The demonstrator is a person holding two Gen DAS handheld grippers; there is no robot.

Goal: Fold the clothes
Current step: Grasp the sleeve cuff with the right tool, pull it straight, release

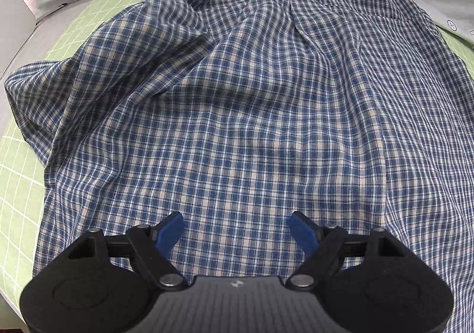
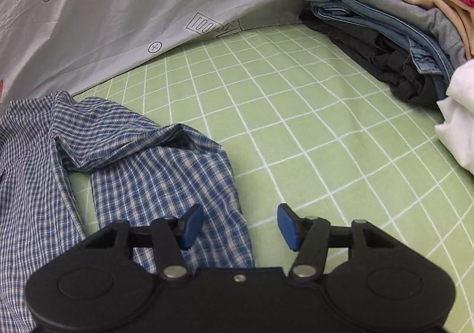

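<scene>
A blue and white checked shirt [image 1: 237, 113] lies spread and rumpled over the green grid sheet [image 1: 17, 190], filling the left wrist view. My left gripper [image 1: 235, 225] hovers open over the shirt's near part, nothing between its blue pads. In the right wrist view one sleeve [image 2: 160, 173] of the checked shirt [image 2: 29, 185] stretches toward me, bent at its far end. My right gripper [image 2: 240, 222] is open above the sleeve's near right edge; the left pad [image 2: 191, 226] is over cloth, the right pad [image 2: 288, 226] over bare sheet.
A stack of folded clothes [image 2: 394, 25] stands at the far right on the green sheet [image 2: 311, 131], with a white garment [image 2: 459, 116] beside it. A grey printed cover [image 2: 124, 7] rises along the far side. Open sheet lies between the sleeve and the stack.
</scene>
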